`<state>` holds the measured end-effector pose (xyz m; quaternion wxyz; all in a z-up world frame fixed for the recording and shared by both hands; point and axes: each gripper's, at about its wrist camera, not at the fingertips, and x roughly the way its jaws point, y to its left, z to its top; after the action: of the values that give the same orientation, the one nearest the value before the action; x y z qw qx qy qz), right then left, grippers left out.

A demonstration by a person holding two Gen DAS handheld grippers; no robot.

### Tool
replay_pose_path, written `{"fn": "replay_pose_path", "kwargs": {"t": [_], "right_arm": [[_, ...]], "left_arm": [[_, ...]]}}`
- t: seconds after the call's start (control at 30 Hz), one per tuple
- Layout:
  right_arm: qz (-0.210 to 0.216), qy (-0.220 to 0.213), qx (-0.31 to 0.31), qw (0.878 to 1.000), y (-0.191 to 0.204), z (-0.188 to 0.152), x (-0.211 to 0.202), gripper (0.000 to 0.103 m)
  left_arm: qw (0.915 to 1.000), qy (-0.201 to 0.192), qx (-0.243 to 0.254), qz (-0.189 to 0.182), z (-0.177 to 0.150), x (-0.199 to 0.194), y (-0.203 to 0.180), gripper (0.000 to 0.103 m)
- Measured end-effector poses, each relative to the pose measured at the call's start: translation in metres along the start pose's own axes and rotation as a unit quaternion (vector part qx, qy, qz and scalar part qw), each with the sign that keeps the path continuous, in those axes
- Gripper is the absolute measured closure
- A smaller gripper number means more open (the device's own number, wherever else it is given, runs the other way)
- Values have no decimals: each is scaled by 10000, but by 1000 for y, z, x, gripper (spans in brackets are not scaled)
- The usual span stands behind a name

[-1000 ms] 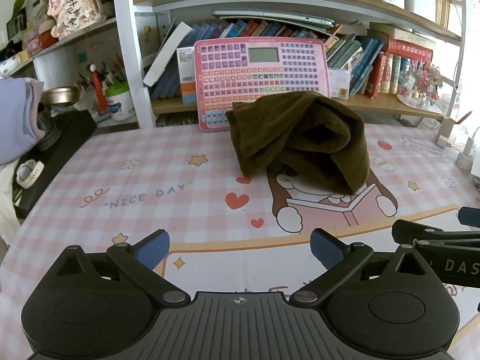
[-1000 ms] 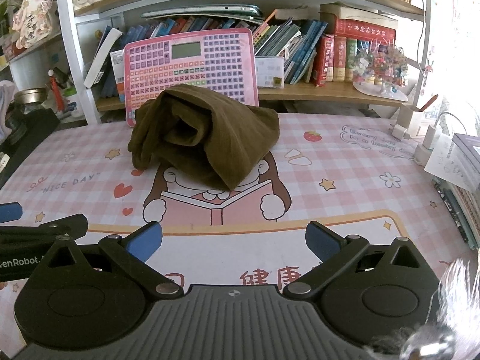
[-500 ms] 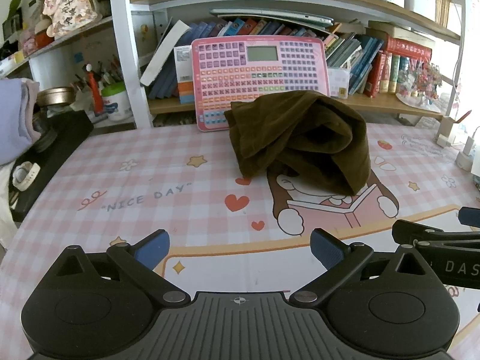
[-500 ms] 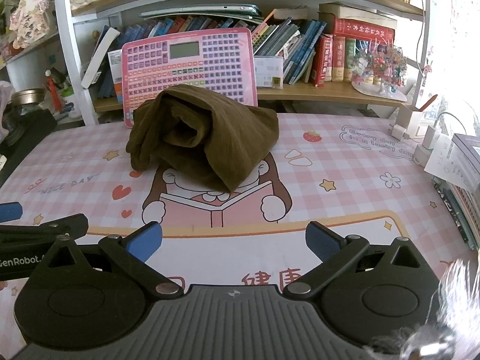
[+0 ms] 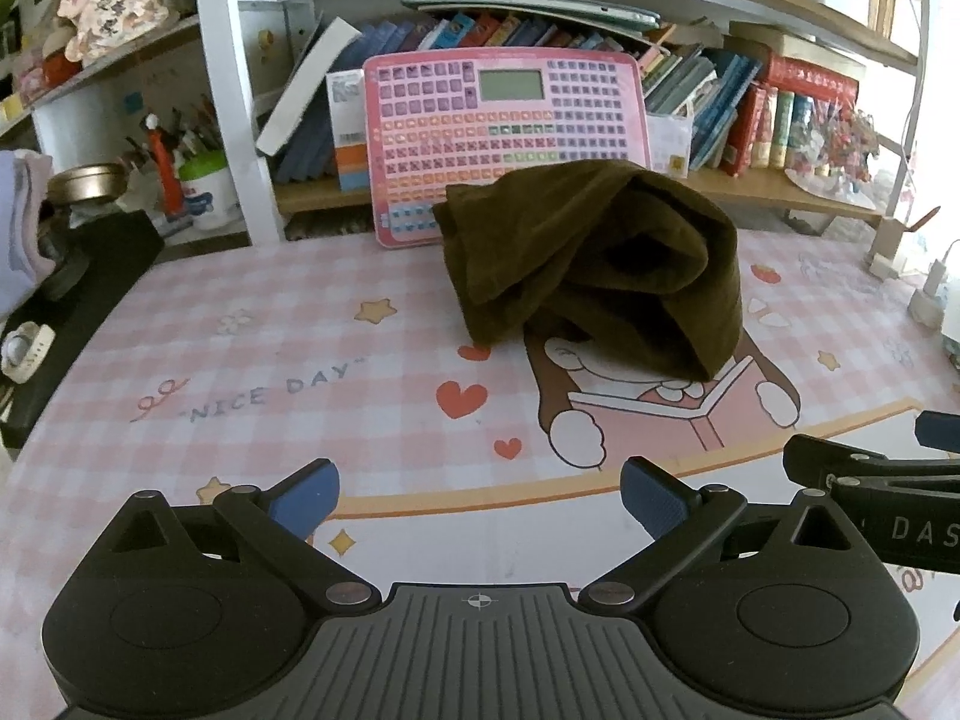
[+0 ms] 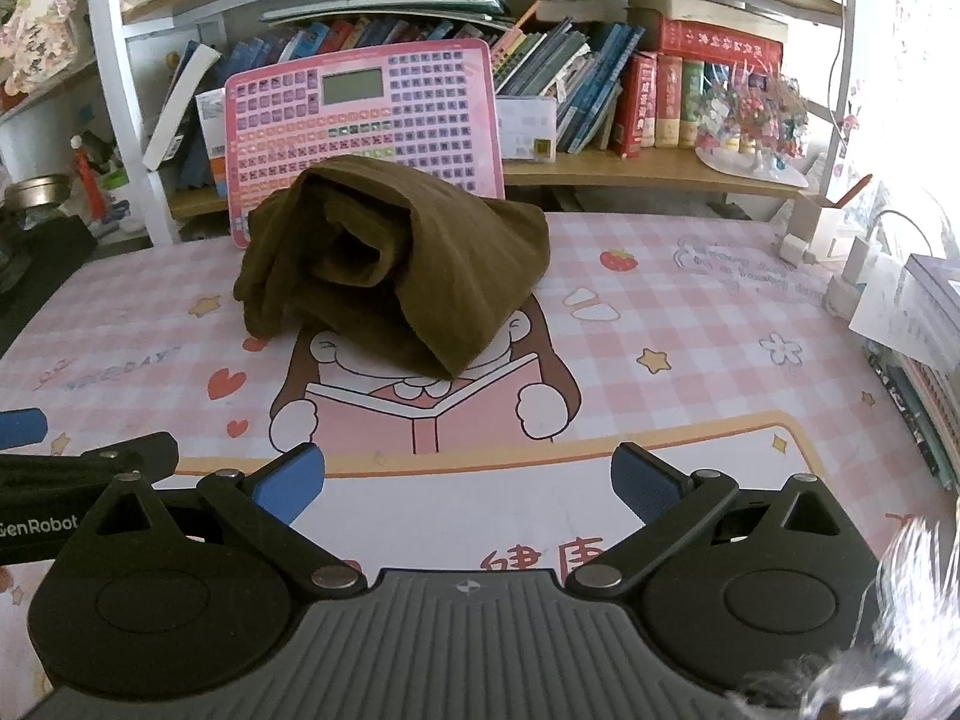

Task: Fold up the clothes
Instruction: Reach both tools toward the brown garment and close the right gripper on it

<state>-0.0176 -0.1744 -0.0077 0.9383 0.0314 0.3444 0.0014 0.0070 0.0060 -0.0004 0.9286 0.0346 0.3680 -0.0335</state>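
Garment (image 5: 591,264), a crumpled brown heap, lies on the mat (image 5: 252,360) just in front of the pink keyboard toy (image 5: 507,141) in the left wrist view; the left gripper (image 5: 478,495) hovers well short of it, jaws spread and empty. In the right wrist view the garment (image 6: 399,258) covers the toy's (image 6: 360,120) lower edge (partly), and the right gripper (image 6: 468,480) is likewise wide apart, holding nothing.
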Motion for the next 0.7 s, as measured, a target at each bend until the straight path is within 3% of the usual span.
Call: {"fn": "replay_pose_path", "kwargs": {"t": [0.43,0.7], "right_arm": [[-8,104,167,9998,-4,6,16,0],[73,275,349,9990,-14,5,30,0]], "left_arm": [[9999,92,69,-83,5,12,0,2],[9992,350,202,-68,4,24,-6,2]]}}
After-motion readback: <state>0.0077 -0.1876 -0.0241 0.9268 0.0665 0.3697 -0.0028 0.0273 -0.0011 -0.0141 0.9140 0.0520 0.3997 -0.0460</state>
